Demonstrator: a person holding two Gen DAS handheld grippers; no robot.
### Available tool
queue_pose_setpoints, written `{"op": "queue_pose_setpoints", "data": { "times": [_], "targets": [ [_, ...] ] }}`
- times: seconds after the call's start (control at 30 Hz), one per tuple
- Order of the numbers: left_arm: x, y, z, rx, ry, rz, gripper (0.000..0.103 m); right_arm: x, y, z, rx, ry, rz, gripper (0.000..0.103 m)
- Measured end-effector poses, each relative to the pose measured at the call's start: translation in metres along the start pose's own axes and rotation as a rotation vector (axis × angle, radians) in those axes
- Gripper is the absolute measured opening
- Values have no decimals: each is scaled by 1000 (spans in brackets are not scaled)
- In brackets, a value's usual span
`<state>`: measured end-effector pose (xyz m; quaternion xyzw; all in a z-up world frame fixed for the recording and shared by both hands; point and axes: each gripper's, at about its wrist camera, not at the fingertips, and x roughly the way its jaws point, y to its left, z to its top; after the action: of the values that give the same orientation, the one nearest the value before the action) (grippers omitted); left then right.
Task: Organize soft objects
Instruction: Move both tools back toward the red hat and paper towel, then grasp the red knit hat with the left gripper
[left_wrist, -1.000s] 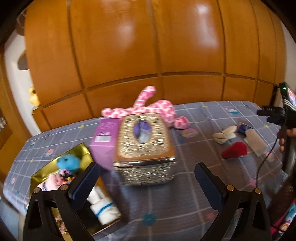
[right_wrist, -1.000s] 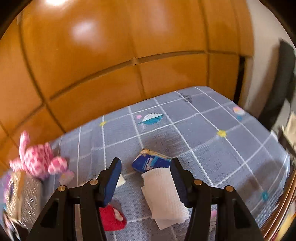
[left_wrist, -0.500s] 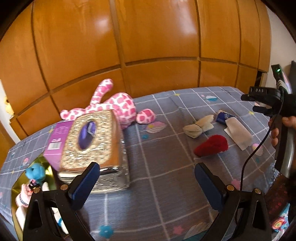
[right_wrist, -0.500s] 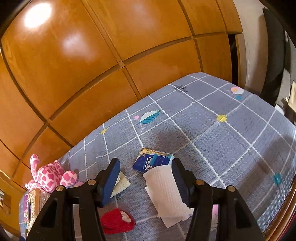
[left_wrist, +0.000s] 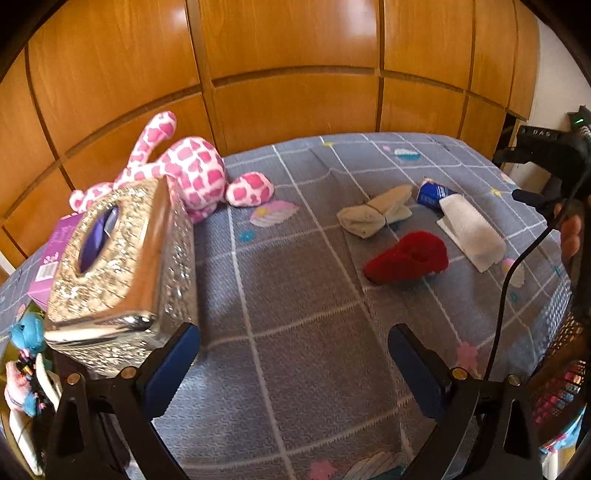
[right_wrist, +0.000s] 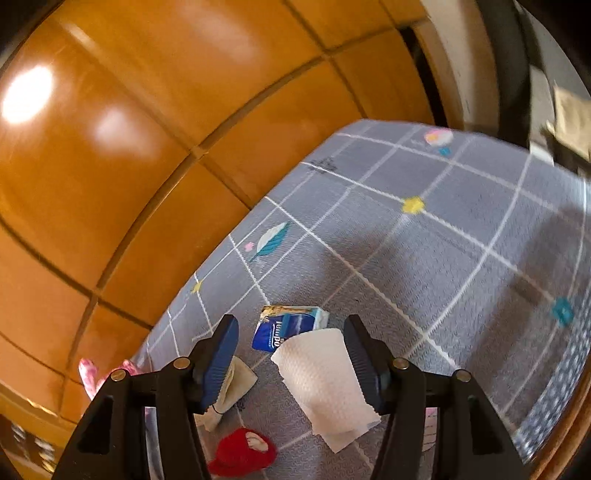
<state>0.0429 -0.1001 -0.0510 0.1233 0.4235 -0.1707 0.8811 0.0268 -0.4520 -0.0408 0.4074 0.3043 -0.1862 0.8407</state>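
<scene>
On the grey checked cloth (left_wrist: 295, 280) lie a folded white paper towel (left_wrist: 471, 232), a blue tissue pack (left_wrist: 434, 194), a beige cloth (left_wrist: 376, 216) and a red plush piece (left_wrist: 406, 258). My left gripper (left_wrist: 293, 354) hangs open over bare cloth, well short of them. My right gripper (right_wrist: 291, 354) is open and tilted, above the paper towel (right_wrist: 325, 380) and blue pack (right_wrist: 284, 326), touching neither. Beige cloth (right_wrist: 236, 384) and red piece (right_wrist: 240, 454) lie to its lower left. A pink spotted plush (left_wrist: 195, 173) lies at the back left.
A glittery tissue box (left_wrist: 122, 266) stands at left beside a purple box (left_wrist: 55, 254). A gold tray (left_wrist: 5, 410) with small toys sits at the lower left edge. Wooden panels (left_wrist: 295, 74) back the table. A hand holds the right gripper's body (left_wrist: 546, 155) at the right edge.
The left view has swung right and lower: the tissue box slid left and the gold tray has nearly left view. The right gripper has rolled, tilting its view, and is nearer the towel.
</scene>
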Motion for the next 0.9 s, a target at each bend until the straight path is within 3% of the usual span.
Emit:
{"op": "queue_pose_setpoints", "data": {
  "times": [0.2, 0.37, 0.53, 0.6, 0.73, 0.9],
  "targets": [
    [15, -8, 4, 14, 39, -43, 93, 2, -3, 1, 28, 16, 14, 60],
    [28, -25, 14, 89, 39, -88, 76, 6, 0, 0, 17, 32, 19, 60],
    [36, -51, 32, 170, -2, -169, 77, 8, 3, -1, 2, 46, 24, 60],
    [43, -64, 41, 203, 0, -174, 90, 9, 4, -1, -3, 50, 23, 60],
    [53, -86, 53, 243, -24, -187, 94, 10, 4, -1, -4, 55, 25, 60],
    [86, -108, 64, 272, 48, -228, 94, 10, 3, -1, 2, 57, 29, 60]
  ]
}}
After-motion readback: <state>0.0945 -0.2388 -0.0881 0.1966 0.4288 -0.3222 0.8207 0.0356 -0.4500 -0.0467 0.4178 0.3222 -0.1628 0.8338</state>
